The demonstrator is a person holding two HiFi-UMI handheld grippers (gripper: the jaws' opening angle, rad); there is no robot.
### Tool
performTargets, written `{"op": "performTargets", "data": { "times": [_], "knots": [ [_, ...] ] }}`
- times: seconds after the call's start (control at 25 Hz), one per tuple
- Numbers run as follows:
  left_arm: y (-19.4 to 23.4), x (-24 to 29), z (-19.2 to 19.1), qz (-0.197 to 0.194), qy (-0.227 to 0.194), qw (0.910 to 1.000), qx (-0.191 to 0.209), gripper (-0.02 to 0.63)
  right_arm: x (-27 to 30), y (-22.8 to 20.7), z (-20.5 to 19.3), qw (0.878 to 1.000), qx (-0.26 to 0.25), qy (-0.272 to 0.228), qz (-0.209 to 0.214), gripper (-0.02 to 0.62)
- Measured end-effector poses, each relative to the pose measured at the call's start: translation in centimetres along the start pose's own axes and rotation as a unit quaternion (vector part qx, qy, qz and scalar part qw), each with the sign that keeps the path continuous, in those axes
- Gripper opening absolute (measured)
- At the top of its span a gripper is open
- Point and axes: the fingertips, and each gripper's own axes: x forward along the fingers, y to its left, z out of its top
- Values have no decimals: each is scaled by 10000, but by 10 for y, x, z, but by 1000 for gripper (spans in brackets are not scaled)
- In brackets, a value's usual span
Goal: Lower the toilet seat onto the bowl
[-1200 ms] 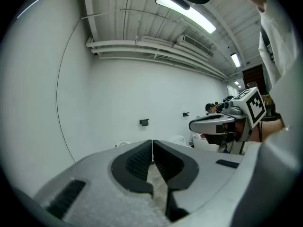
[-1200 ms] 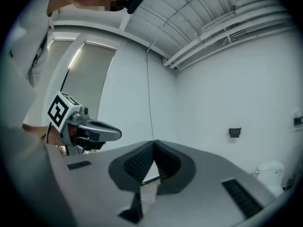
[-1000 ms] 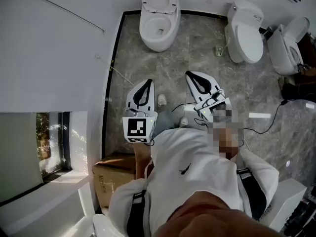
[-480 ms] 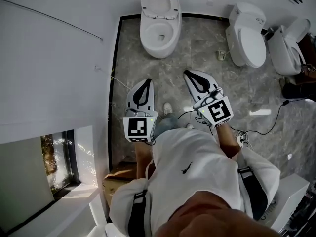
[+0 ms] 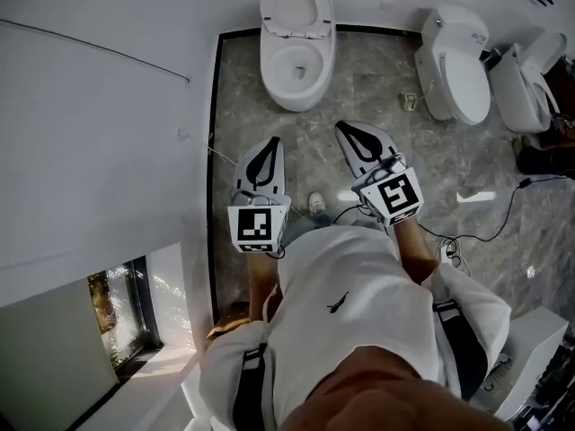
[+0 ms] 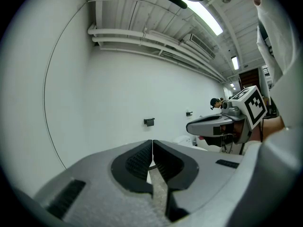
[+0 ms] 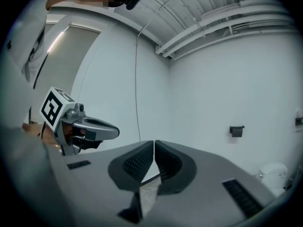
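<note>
Well, from the head view I can see the job has not started. The toilet seat [image 5: 296,5] stands upright at the far end of the floor [image 5: 359,88], tipped back over the open bowl [image 5: 298,68], close to the left wall [image 5: 108,133]. I'm standing well short of it. The left tongs [image 5: 271,144] and right tongs [image 5: 342,127] are held out side by side in front of my body, both pointing toward the far wall, and neither is near the seat. A second toilet [image 5: 460,68] with its lid down and a third toilet [image 5: 532,83] sit off to the right. A cable [image 5: 490,218] trails across the floor on that side.

Looking along the left tongs, the two ribbed pads meet with nothing between them, so they are closed and empty. Beyond them is bare wall with a small dark bracket [image 6: 149,122], and the right tongs are level beside them. I cannot pick out the seat in this view.

Looking along the right tongs, it's the same story: pads pressed together, nothing caught. The left tongs show at the left, and the same kind of bracket is on the far wall.

As I judge it, everything is left to do: close the gap to the bowl, get tongs on the raised seat's edge, then bring it down gently until it rests on the rim.
</note>
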Motion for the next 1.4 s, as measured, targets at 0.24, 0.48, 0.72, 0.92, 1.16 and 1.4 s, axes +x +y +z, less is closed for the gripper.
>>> {"op": "performTargets", "data": {
  "times": [0.24,0.48,0.72,0.92,1.16,1.4],
  "knots": [
    [27,17,-5,-138,-10,9999,-15,30,25,-5,-1,9997,-28,73,-223,32],
    [34,33,-3,-238,-61,9997,31,31,32,-16,-4,9993,8,106,-371,32],
    [49,55,-7,-334,-56,9994,72,31,53,-29,-9,9988,29,75,-484,31],
    [63,77,-8,-377,-64,9993,44,30,72,-43,-16,9984,18,194,-530,31],
    [81,106,-6,-445,-56,9990,40,31,99,-62,-17,9980,68,262,-579,31],
    [110,141,-6,-479,9,9988,58,30,138,-85,-16,9977,124,233,-628,31]
  ]
}}
